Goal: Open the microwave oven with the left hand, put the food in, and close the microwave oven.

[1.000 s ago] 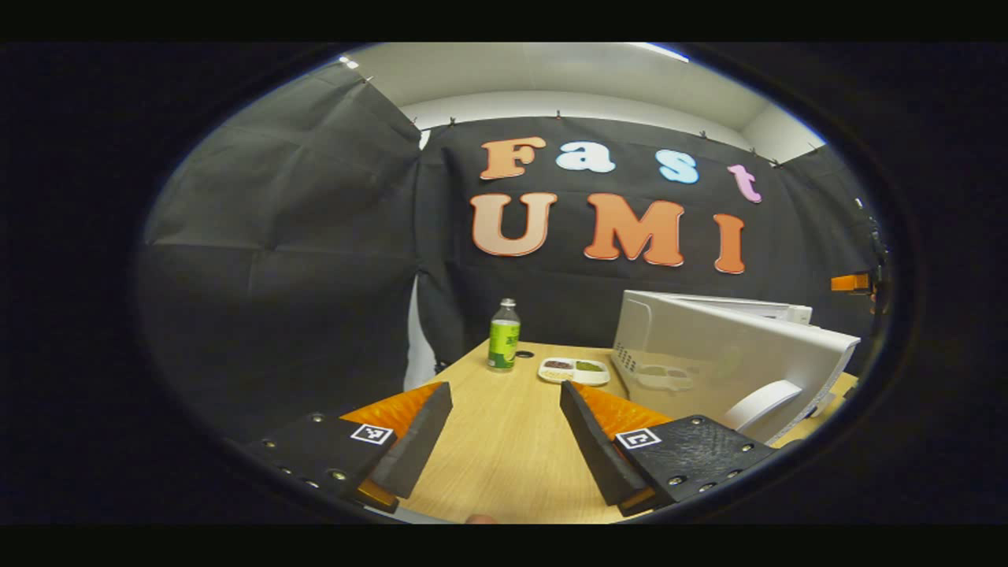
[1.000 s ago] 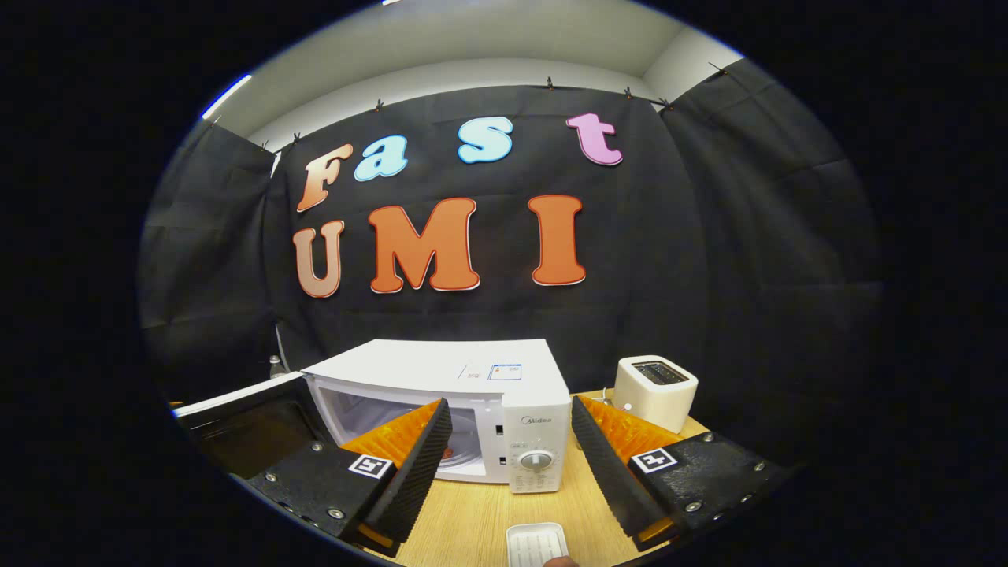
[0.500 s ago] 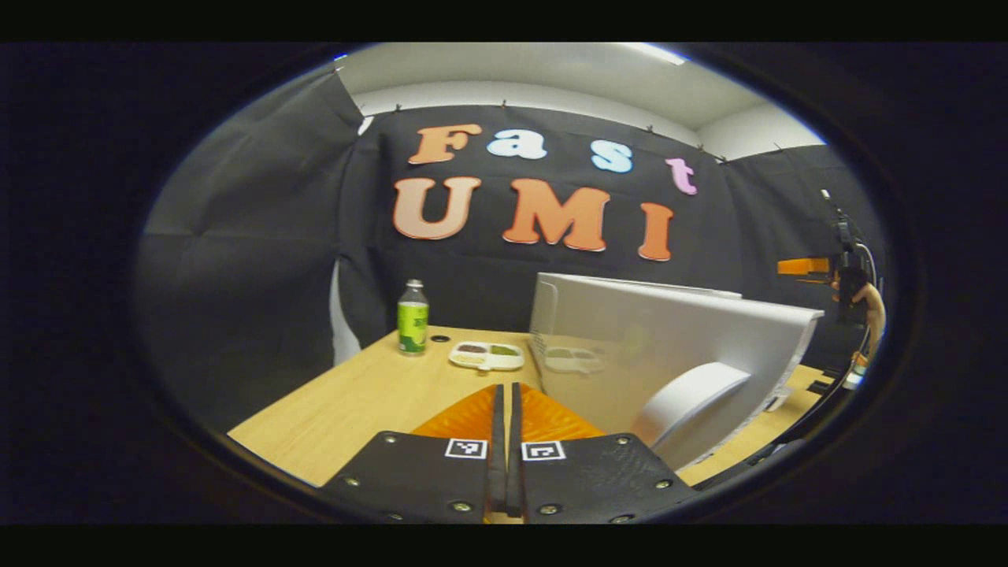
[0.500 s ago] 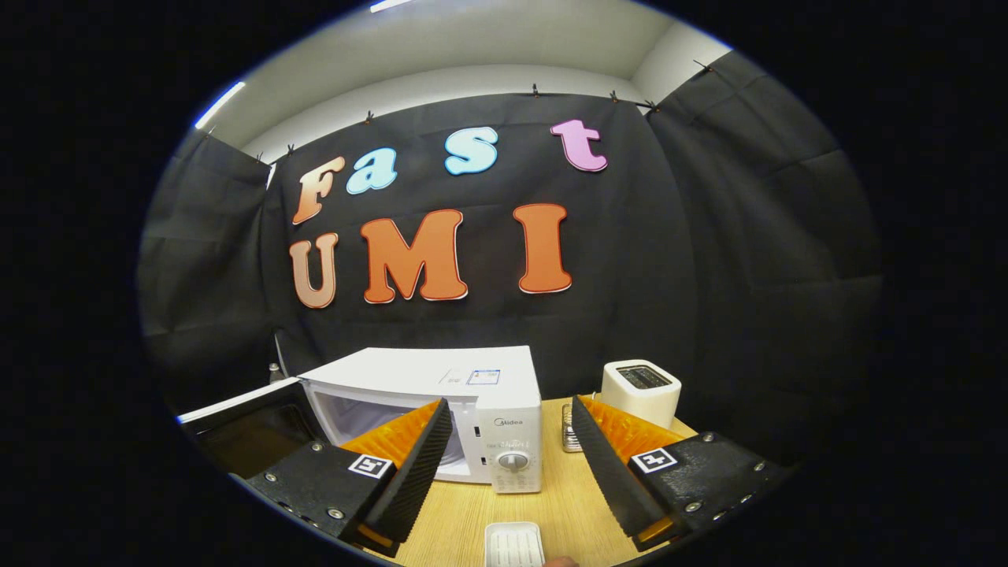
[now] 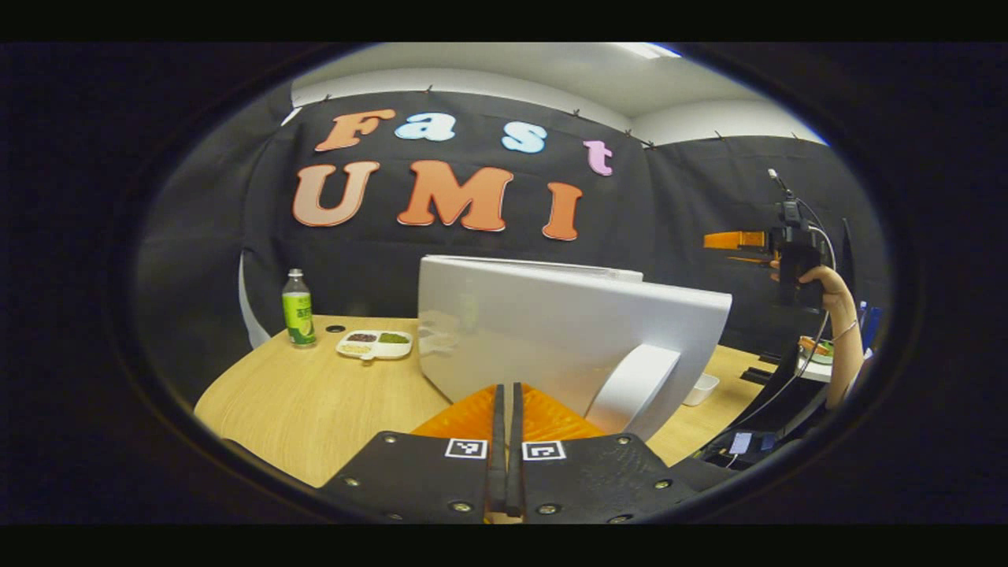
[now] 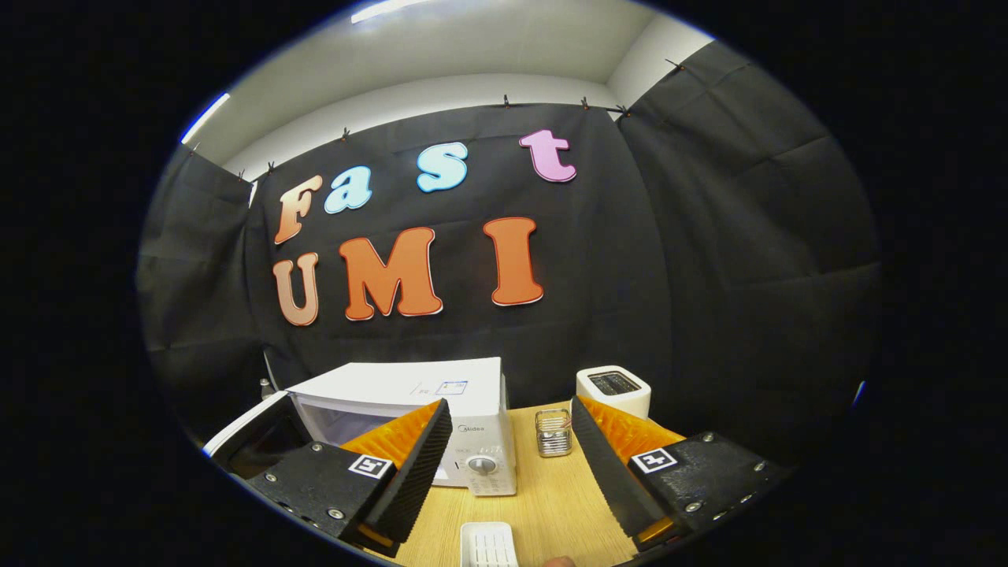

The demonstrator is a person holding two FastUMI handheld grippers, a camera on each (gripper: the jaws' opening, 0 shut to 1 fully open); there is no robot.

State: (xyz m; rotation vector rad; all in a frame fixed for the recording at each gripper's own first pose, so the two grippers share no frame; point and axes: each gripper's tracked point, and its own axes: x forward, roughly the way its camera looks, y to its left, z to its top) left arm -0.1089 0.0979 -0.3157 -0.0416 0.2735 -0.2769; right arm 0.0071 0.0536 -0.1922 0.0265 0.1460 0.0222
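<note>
The white microwave (image 6: 425,390) stands on the wooden table with its door (image 6: 252,429) swung open to the left. From the left gripper view I see the door's white outer face (image 5: 551,323) and its curved handle (image 5: 634,386) close ahead. My left gripper (image 5: 505,387) is shut with nothing between its fingers, its tips just short of the door below the handle. The food tray (image 5: 374,344) lies on the table far left of the door. My right gripper (image 6: 508,441) is open and empty in front of the microwave's control panel; a hand holds it up, right gripper (image 5: 794,252).
A green-labelled bottle (image 5: 298,309) stands behind the food tray. A white toaster (image 6: 613,390) and a wire mesh holder (image 6: 553,431) sit right of the microwave. A small white ribbed dish (image 6: 488,545) lies near the front edge below my right gripper.
My left gripper went from open to shut, then swung right until the door's outer face is straight ahead. The right gripper has drawn back and risen, staying open.
</note>
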